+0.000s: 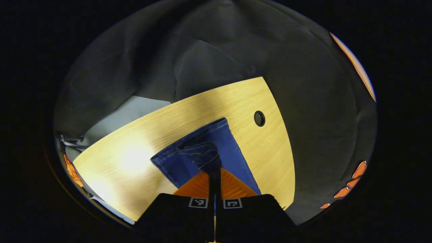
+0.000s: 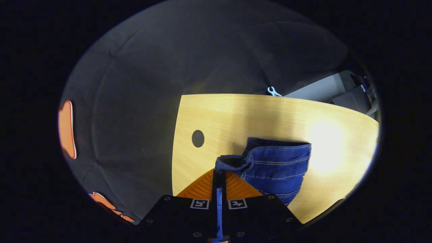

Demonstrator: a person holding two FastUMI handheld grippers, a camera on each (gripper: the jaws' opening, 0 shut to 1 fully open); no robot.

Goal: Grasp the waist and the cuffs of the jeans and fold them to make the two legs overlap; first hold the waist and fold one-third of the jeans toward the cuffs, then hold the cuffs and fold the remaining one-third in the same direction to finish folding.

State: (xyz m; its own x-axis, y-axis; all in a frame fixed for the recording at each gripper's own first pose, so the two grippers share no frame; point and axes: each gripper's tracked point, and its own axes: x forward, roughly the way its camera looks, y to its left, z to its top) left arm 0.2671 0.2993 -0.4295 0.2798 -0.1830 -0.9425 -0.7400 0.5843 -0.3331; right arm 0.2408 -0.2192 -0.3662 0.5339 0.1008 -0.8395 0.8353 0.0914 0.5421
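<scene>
Left claw (image 1: 214, 173) — fingers pressed together, a bunched fold of the jeans (image 1: 206, 152) pinched between them; the blue denim spreads ahead of the tips over the wooden surface (image 1: 135, 141). Round hole (image 1: 259, 118) ahead and to its right.

Right claw (image 2: 219, 175) — fingers closed on a rolled denim edge, cloth showing in the slit between them; the jeans (image 2: 276, 165) lie ahead and to its right, the dark hole (image 2: 197, 138) ahead and to its left.
</scene>
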